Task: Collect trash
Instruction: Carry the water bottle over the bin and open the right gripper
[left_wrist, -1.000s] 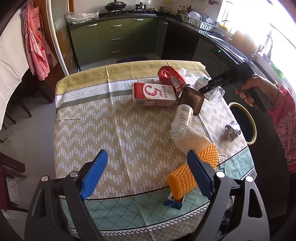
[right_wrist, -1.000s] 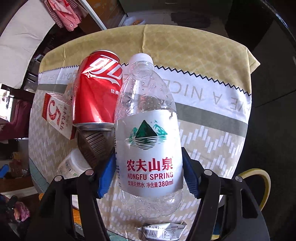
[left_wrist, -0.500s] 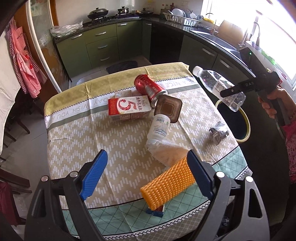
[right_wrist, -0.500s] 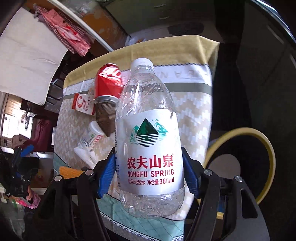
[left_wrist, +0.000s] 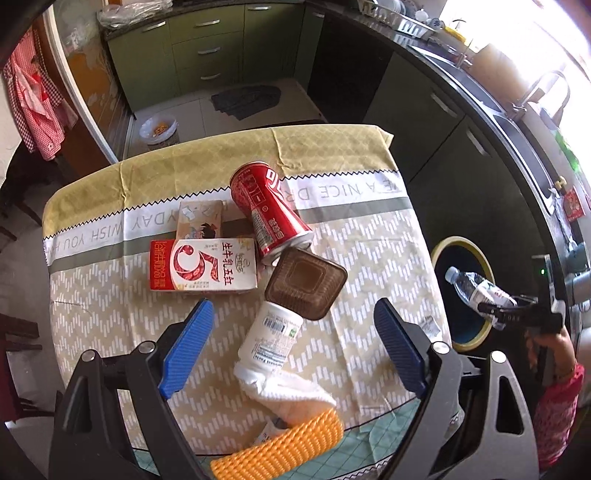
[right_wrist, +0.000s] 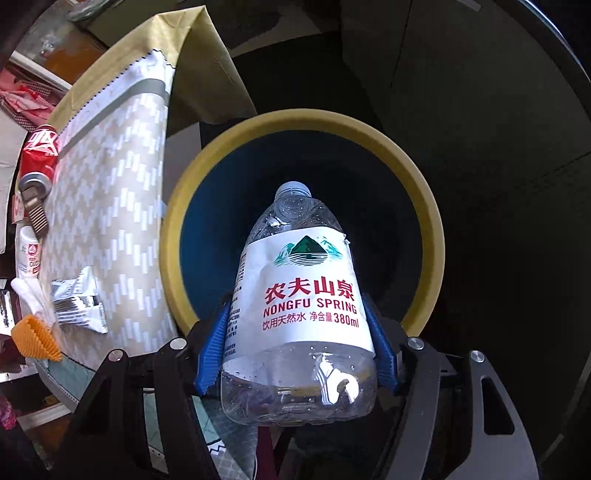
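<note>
— Fingers first: how do yours stand?

— Both blue pads of my right gripper (right_wrist: 295, 354) press the labelled sides of the water bottle (right_wrist: 299, 306). That hand points nearly straight down.

— Which way does the bottle run?

— Its long axis follows my fingers, cap leading, base nearest my palm. Directly beyond the cap gapes the yellow-rimmed bin (right_wrist: 428, 206).

— And your left?

— My left gripper (left_wrist: 291, 350) tilts steeply down, jaws wide, gripping nothing. Between its fingers lies the white jar (left_wrist: 273, 339); beyond them, the red can (left_wrist: 267, 210).
</note>
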